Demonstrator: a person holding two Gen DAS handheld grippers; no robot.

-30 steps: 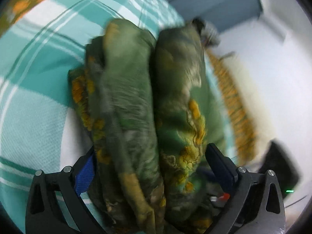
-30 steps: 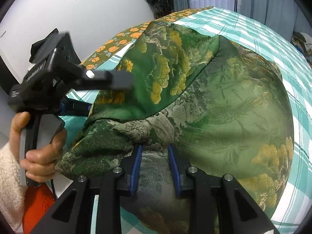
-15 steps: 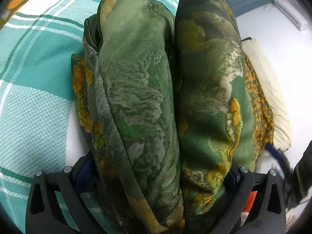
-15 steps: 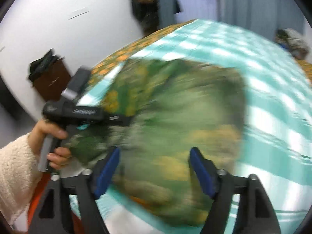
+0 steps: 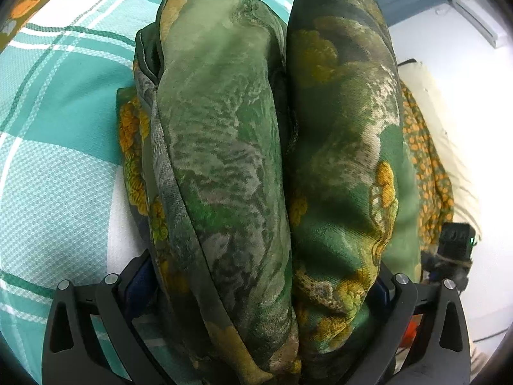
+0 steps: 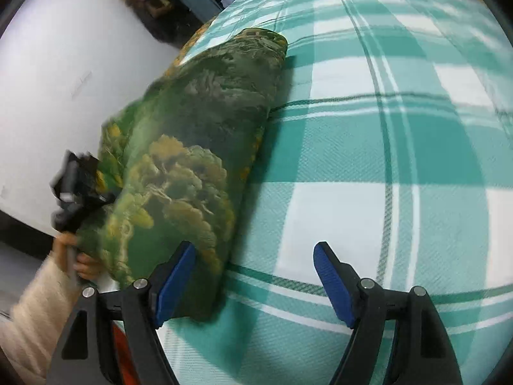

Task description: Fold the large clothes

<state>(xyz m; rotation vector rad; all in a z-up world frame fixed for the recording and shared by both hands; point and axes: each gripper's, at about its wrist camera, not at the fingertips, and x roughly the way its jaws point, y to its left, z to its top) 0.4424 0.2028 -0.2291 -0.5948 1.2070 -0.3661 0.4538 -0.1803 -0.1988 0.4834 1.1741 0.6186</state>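
A green garment with yellow-orange flower patterns is folded into a thick bundle on a teal and white plaid bedspread. My left gripper has its jaws wide around the near end of the bundle, which fills the gap between them. In the right wrist view the bundle lies at the left, with the left gripper at its far side. My right gripper is open and empty over the bedspread, its left finger beside the bundle.
A white wall runs along the bed's left side. Dark clothes hang at the far end. An orange-flowered sheet and a pale mattress edge show at the right of the left wrist view.
My right gripper has let go of the garment, opened wide and swung right over the bedspread. The left gripper has stayed around the bundle, which now lies folded thicker.
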